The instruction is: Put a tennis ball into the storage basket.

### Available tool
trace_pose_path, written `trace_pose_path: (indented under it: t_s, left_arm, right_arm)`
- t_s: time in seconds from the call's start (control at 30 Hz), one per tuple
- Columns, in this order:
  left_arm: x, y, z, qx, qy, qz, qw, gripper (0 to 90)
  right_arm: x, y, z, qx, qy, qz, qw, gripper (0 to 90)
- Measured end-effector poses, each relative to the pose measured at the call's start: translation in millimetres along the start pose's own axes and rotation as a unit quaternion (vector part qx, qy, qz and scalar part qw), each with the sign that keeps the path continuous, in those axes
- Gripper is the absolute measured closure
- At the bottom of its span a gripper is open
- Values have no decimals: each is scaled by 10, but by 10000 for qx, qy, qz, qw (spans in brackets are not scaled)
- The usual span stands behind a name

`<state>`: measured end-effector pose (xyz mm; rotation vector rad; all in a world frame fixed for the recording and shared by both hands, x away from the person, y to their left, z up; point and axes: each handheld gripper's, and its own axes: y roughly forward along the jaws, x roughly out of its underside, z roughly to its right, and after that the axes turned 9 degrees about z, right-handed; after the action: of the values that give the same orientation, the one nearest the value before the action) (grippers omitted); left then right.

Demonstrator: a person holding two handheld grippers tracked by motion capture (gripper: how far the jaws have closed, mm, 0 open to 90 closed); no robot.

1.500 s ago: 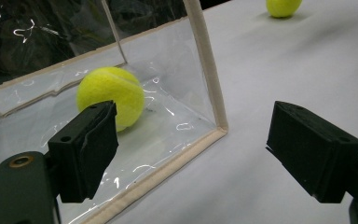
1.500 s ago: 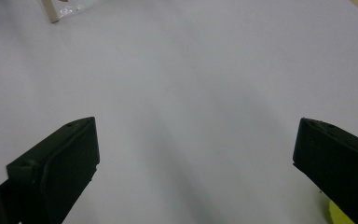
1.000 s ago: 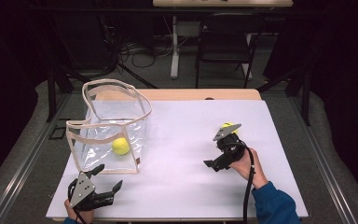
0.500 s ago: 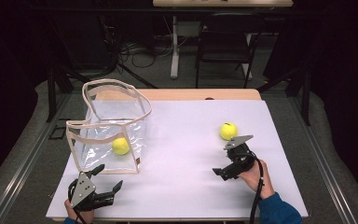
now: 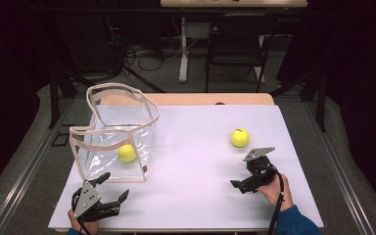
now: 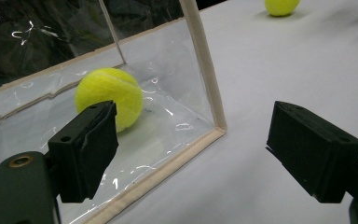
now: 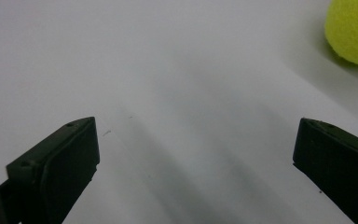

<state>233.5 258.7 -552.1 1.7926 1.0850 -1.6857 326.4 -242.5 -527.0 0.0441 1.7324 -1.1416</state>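
Resting spread and empty, the right tool [image 5: 241,185] sits near the loose tennis ball [image 5: 240,137].

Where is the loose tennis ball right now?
In the high view, the loose tennis ball sits on the table's right side, just beyond the open right gripper.

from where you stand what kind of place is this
Probably a lab or studio set up for recording, not a home: a white-topped table under bright light in a dark room, cables on the floor behind it, a black chair, and just a clear bag and tennis balls as props.
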Motion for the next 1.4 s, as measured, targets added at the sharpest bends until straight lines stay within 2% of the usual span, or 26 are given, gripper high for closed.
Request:
trace_pose_path:
  t_s: [0.27, 0.7, 1.07, 1.4]
  left_arm:
    - [2, 7, -1, 6, 13, -12, 10000, 159]
    - [3, 0, 7, -1, 13, -23, 10000, 159]
    - [0, 0, 12, -23, 35, -18, 10000, 159]
    - [-2, -7, 10, -48, 44, 1, 10000, 159]
  right_arm:
    - [-12, 11, 41, 119, -3, -102, 9999, 0]
    - [-142, -36, 256, 235, 124, 98, 9996, 0]
    - [-225, -4, 447, 382, 212, 146, 9989, 0]
    - [-281, 34, 544, 438, 264, 171, 9985, 0]
